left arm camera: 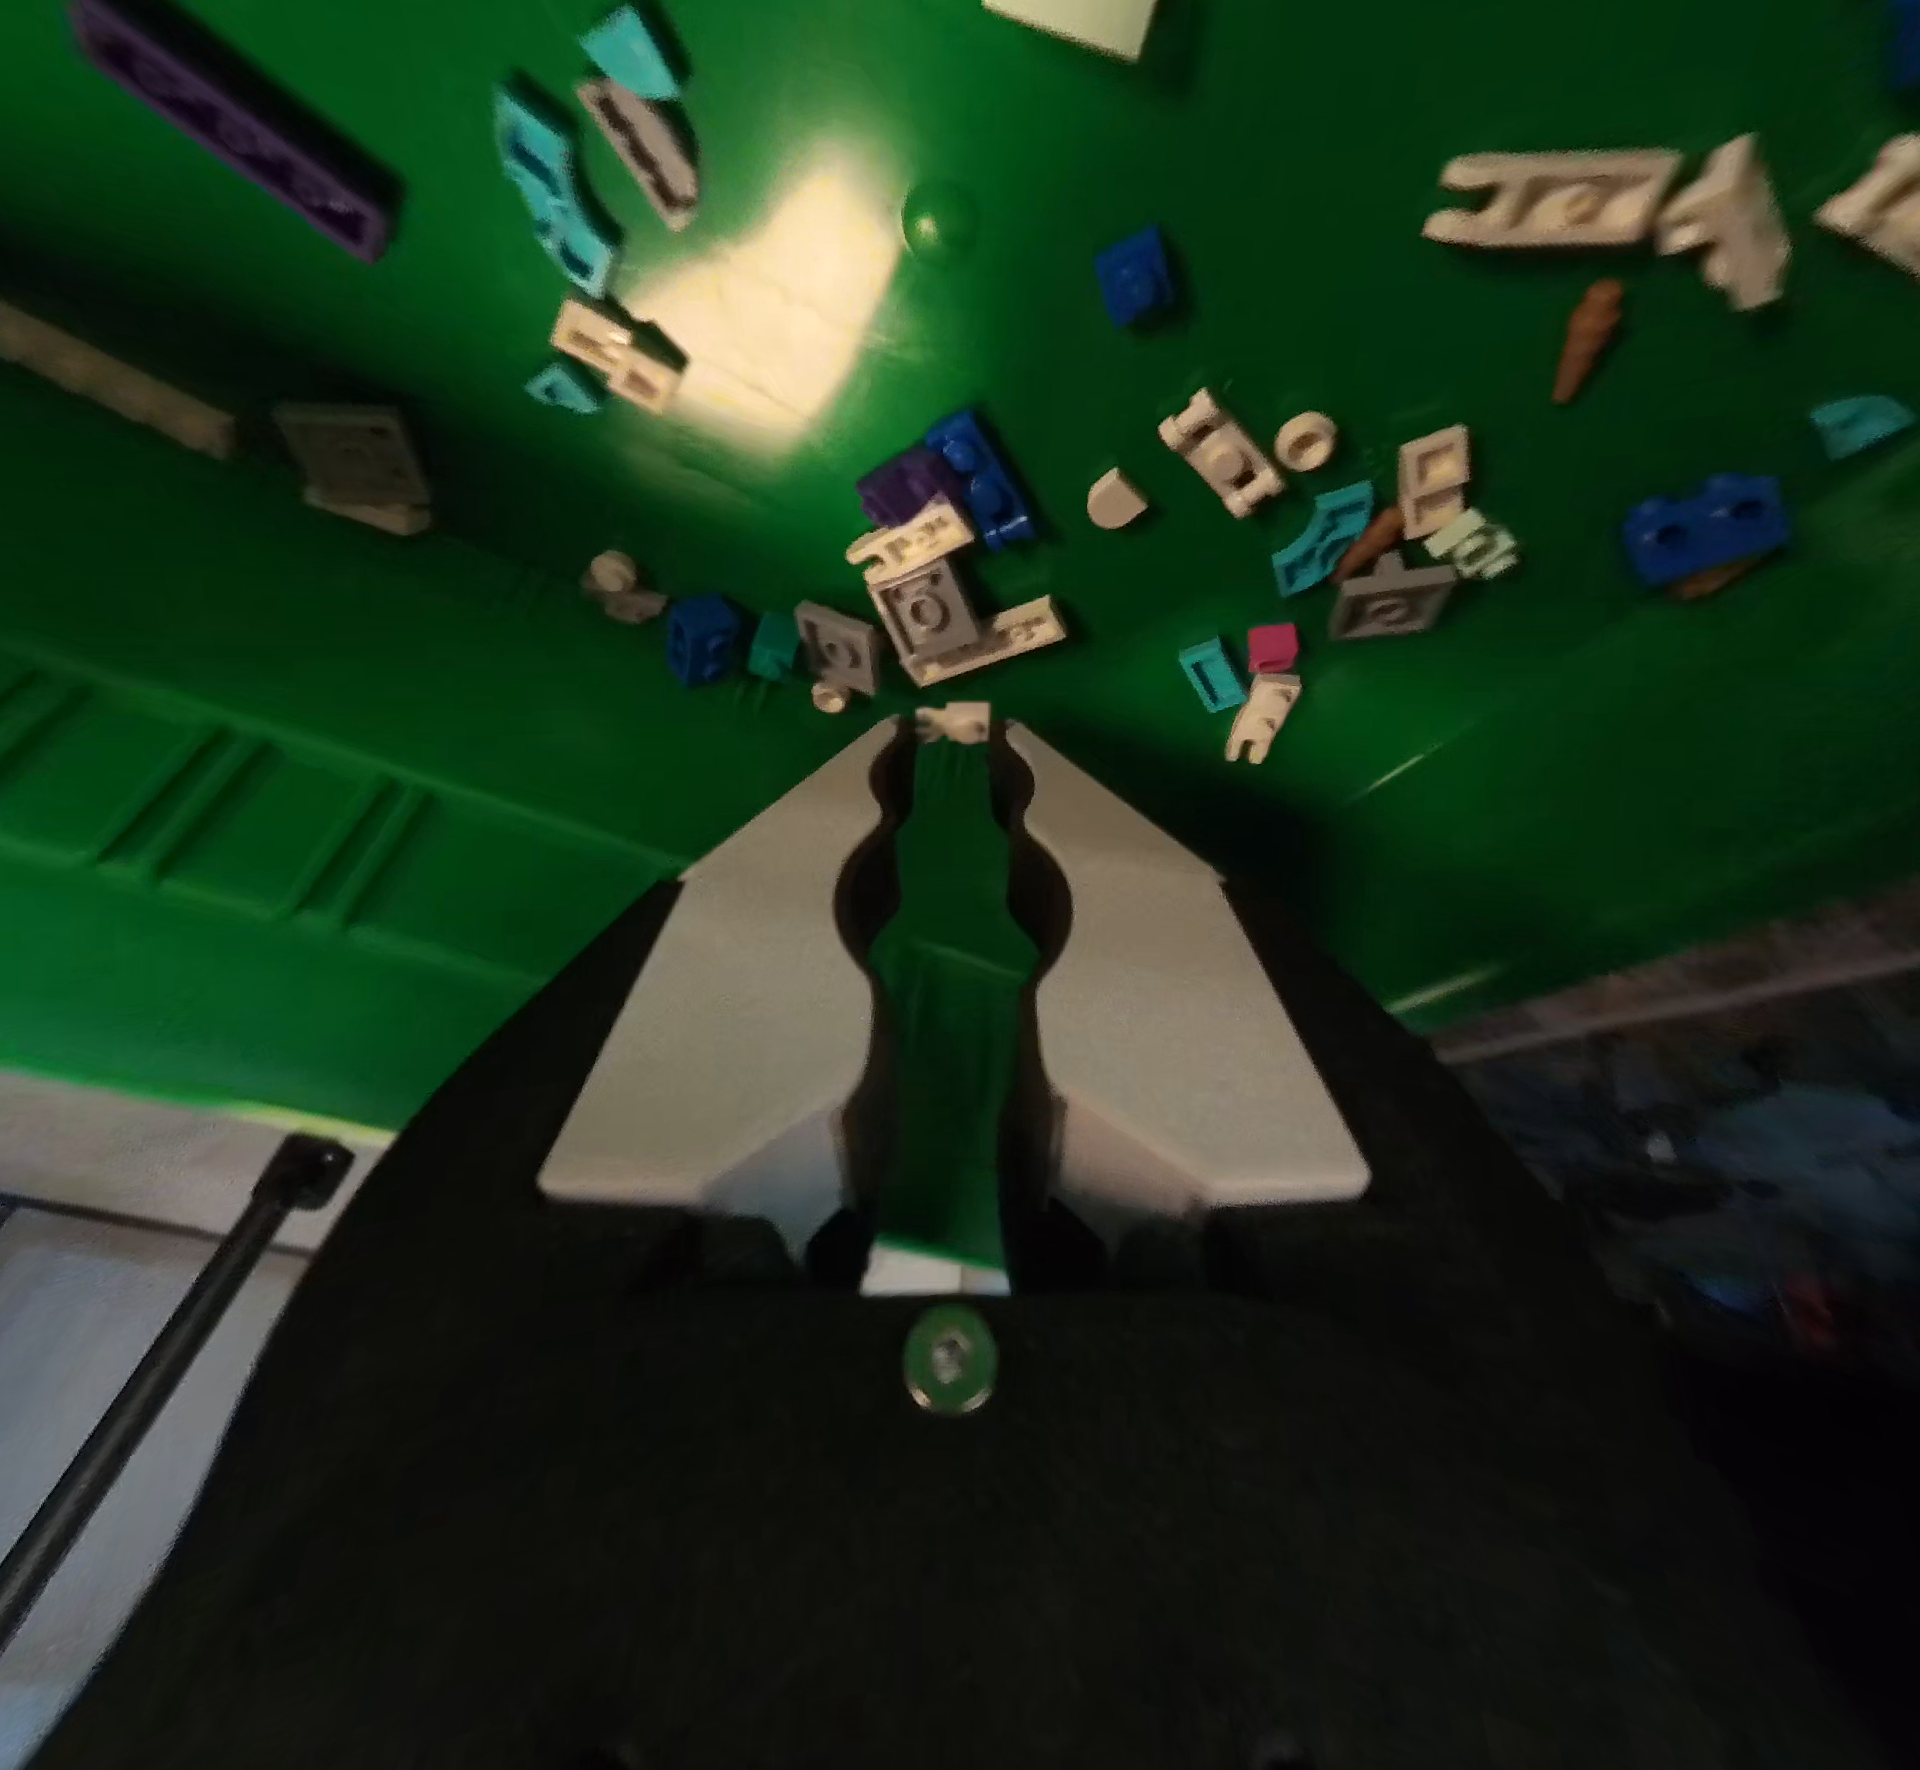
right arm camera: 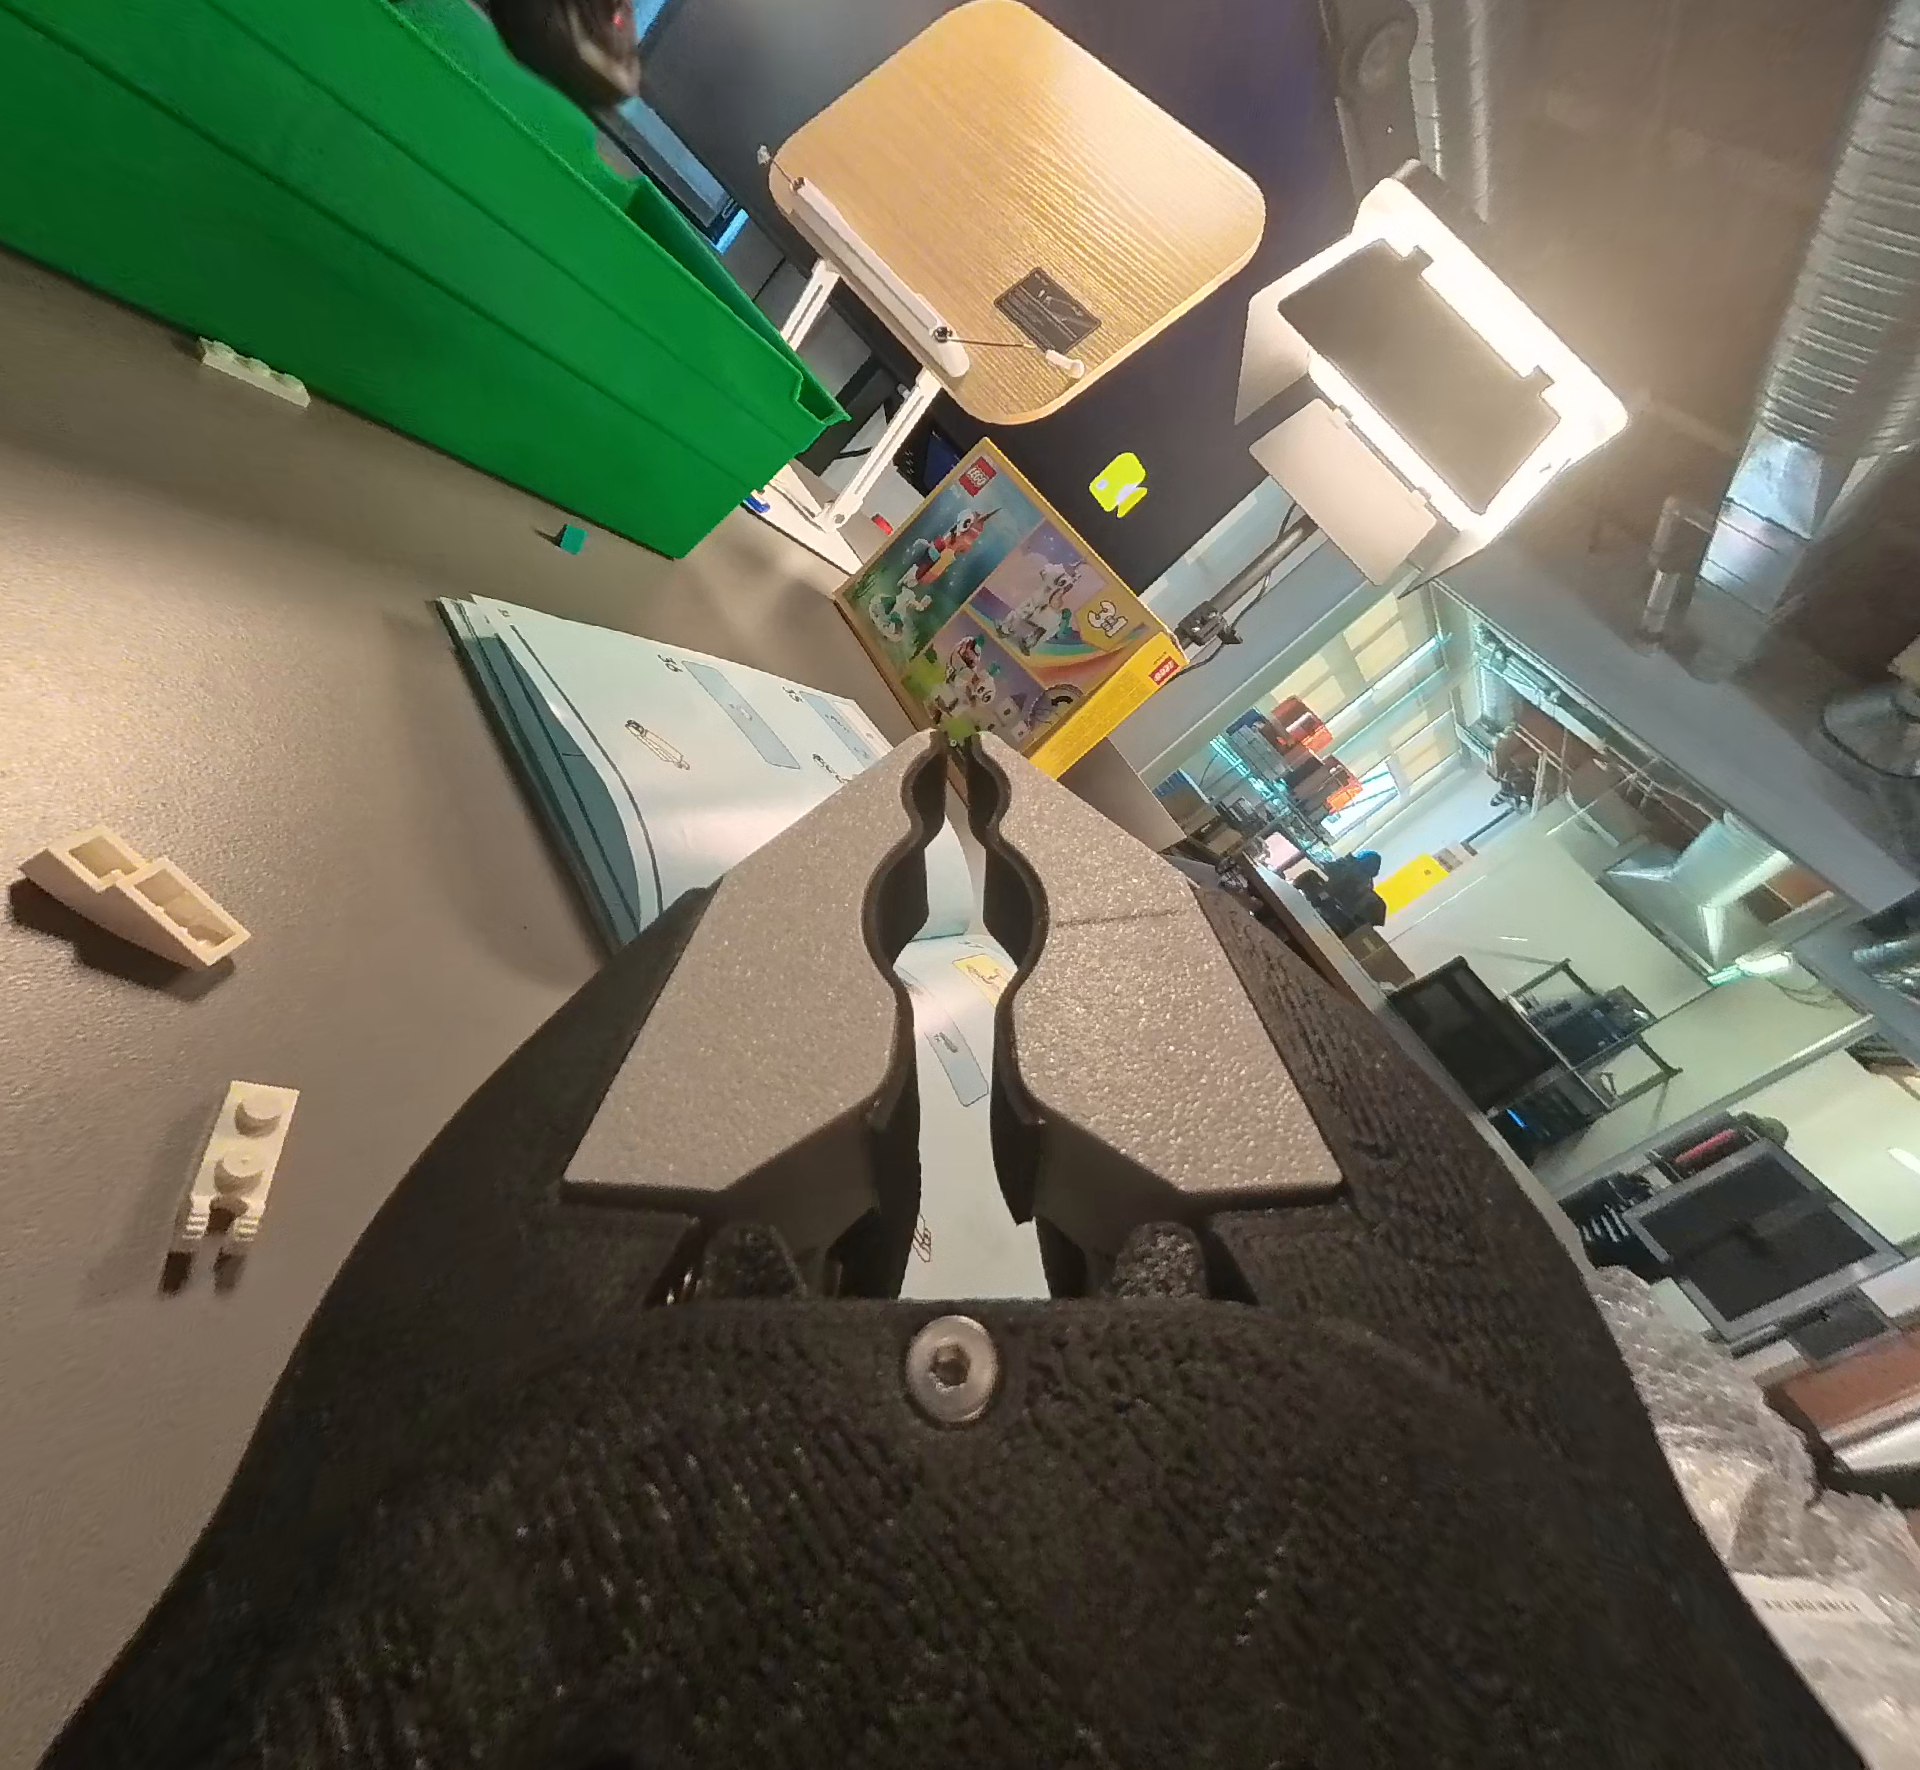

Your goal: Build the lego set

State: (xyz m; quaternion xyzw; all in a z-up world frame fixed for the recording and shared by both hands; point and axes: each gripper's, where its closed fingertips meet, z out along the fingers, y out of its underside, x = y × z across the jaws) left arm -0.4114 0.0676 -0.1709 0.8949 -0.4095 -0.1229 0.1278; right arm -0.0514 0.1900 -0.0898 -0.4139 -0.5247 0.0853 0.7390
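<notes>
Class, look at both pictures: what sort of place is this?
Probably an indoor workshop or lab with a building table: a green tray of loose bricks, the set's box by an instruction booklet, shelving behind.

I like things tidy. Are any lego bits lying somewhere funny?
Yes. A small teal brick and a pale green plate lie on the grey table outside the green tray, where the other loose pieces are kept.

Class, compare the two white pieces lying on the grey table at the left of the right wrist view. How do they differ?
The sloped piece is a wedge showing hollow cavities; the hinge plate is flat with two round studs showing. The sloped piece is bulkier and lies farther from the camera; the hinge plate is thinner and ends in small prongs. Both are white and rest loose on the grey table, untouched.
</notes>
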